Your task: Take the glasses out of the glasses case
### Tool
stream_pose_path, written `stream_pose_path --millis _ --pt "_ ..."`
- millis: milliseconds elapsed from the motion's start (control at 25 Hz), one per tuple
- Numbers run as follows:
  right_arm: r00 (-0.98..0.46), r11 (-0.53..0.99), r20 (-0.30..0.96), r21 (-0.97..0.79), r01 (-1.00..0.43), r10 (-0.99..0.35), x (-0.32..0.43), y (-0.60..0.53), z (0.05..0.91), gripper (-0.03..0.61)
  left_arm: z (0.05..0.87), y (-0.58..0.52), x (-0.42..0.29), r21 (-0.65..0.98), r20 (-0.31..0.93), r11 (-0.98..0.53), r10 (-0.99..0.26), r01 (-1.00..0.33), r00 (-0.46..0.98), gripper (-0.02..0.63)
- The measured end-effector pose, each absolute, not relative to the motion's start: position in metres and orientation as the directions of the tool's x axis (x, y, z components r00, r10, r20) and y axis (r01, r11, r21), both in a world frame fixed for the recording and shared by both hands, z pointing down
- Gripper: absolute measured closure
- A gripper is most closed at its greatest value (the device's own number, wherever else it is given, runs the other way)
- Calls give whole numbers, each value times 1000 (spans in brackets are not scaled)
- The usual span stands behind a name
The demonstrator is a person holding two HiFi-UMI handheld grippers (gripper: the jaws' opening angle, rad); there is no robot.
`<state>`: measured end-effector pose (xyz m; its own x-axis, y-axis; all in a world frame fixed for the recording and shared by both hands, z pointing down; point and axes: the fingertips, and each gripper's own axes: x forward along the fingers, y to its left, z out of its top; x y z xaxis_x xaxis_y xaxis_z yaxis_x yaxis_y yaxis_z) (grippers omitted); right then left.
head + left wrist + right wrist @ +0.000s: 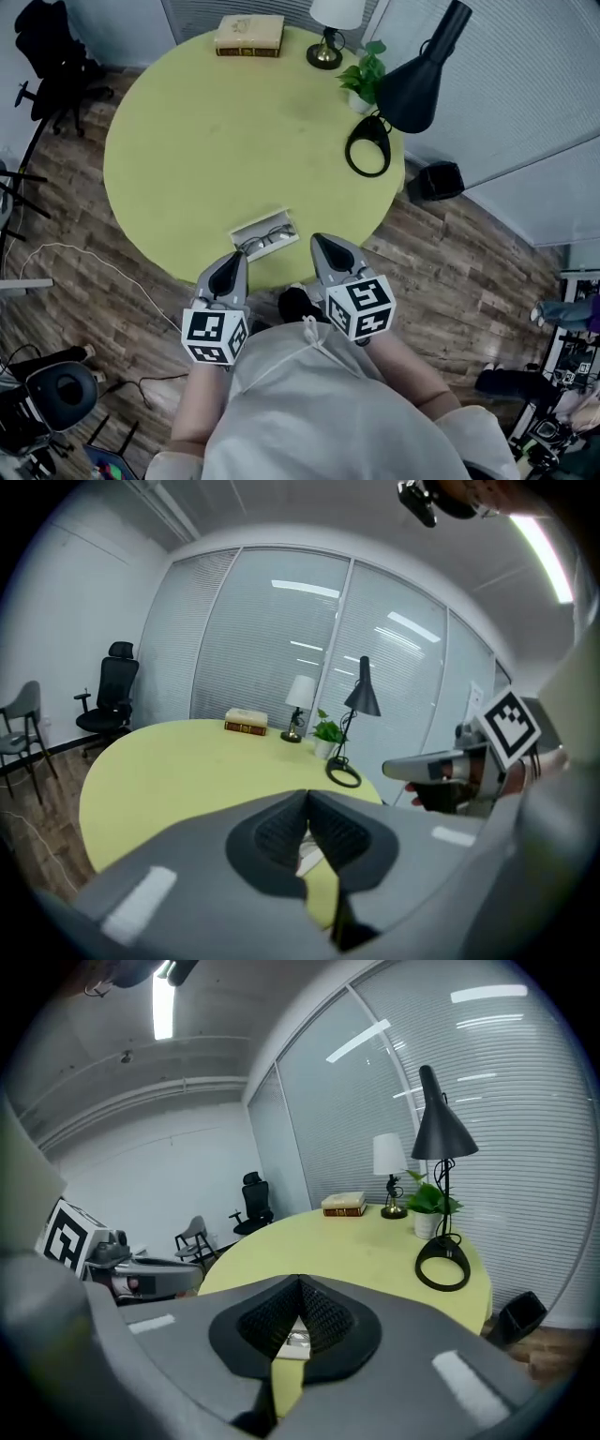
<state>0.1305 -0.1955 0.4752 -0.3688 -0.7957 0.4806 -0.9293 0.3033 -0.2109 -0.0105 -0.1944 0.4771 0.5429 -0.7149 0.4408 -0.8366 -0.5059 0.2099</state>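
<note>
An open white glasses case (265, 235) lies near the front edge of the round yellow-green table (206, 141), with dark-framed glasses (266, 240) lying inside it. My left gripper (238, 257) hovers just short of the case's front left corner, jaws shut and empty. My right gripper (317, 240) sits just to the right of the case, also shut and empty. In the left gripper view the shut tips (307, 795) cover most of the case (308, 857), and the right gripper (422, 767) shows alongside. In the right gripper view a sliver of the case (294, 1342) shows below the shut tips (298, 1283).
At the table's far side are a book (248, 36), a small table lamp (328, 33), a potted plant (365, 80) and a black desk lamp (417, 80) with a ring base (367, 145). A black office chair (47, 56) and floor cables (75, 258) are on the left.
</note>
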Motion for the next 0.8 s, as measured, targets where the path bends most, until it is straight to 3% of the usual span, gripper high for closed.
stream_pose_path --millis 360,600,800 --pt "-473 421 566 -230 -877 -676 136 -232 538 578 541 -212 -2 182 557 -409 -706 -894 437 607" --pt "-515 481 620 -240 -843 -592 133 -238 577 578 584 -223 14 26 672 -536 -615 -844 411 555" --pt "-531 514 662 -249 -821 -528 130 -238 599 578 608 -228 23 21 759 -650 -484 -760 435 507"
